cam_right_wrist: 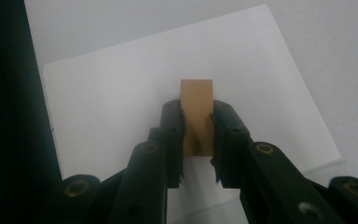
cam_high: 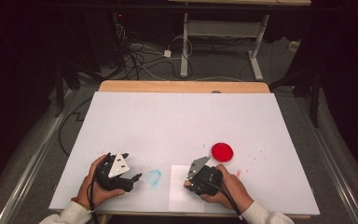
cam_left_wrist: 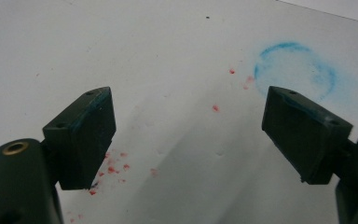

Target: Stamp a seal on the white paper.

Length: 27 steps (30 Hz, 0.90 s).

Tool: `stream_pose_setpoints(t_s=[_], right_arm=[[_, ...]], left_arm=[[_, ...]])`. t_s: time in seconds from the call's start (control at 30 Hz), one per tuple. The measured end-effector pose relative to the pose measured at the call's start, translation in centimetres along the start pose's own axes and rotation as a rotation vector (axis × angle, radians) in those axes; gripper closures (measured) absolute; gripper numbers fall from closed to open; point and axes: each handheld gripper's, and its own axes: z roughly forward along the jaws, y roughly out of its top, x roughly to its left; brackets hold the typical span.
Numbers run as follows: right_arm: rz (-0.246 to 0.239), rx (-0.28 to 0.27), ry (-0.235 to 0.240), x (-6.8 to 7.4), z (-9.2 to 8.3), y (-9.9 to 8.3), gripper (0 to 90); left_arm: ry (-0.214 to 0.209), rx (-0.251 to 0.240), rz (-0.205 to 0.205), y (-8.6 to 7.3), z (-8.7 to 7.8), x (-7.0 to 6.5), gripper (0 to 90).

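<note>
My right gripper (cam_right_wrist: 198, 111) is shut on a small upright wooden block (cam_right_wrist: 196, 93), held just over a white sheet of paper (cam_right_wrist: 121, 93). In the high view the right gripper (cam_high: 189, 181) sits over that paper (cam_high: 179, 193) near the front edge. A round red disc (cam_high: 222, 151) lies just beyond it. My left gripper (cam_left_wrist: 189, 100) stands open with nothing between its jaws, low over the white board. A blue ring mark (cam_left_wrist: 294, 70) lies ahead to its right, and in the high view the left gripper (cam_high: 134, 166) is just left of that blue ring (cam_high: 154, 177).
A large white board (cam_high: 182, 116) covers the wooden table (cam_high: 182, 86). Small red specks (cam_left_wrist: 112, 168) dot the board near the left gripper. Cables (cam_high: 140, 56) and a desk frame (cam_high: 223, 42) stand on the floor behind the table.
</note>
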Motion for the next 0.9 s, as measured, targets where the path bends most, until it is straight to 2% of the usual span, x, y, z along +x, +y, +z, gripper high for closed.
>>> stream_pose_setpoints(t_s=[0.1,0.2,0.27,0.37,0.43,0.47,0.67,0.9], right_arm=[[-0.014,-0.001,-0.008,0.1,0.0,0.1,75.9],[-0.047,0.015,-0.041,0.6,-0.1,0.3,75.9],[-0.053,0.012,-0.051,0.6,-0.1,0.4,75.8],[-0.037,-0.005,-0.049,0.4,-0.6,0.4,75.8],[-0.026,-0.041,-0.046,0.3,-1.3,0.5,75.8],[-0.021,-0.053,-0.044,0.2,-1.8,0.5,75.8],[0.011,-0.111,-0.064,-0.6,-3.6,0.2,75.7],[0.030,-0.143,-0.094,-1.2,-4.9,-0.2,75.7]], left_arm=[[0.000,0.001,0.001,0.0,0.0,0.0,16.9],[-0.007,0.006,-0.010,-0.1,0.1,0.0,16.9],[-0.006,0.006,-0.009,-0.1,0.1,0.1,16.9],[0.000,-0.002,-0.001,-0.1,0.0,0.2,16.9],[-0.005,0.004,-0.010,-0.2,-0.1,0.2,16.9],[0.002,0.000,-0.002,-0.2,-0.1,0.2,16.9],[-0.002,0.000,-0.009,-0.2,-0.2,0.1,16.9],[0.003,-0.005,-0.001,-0.2,-0.1,0.2,16.9]])
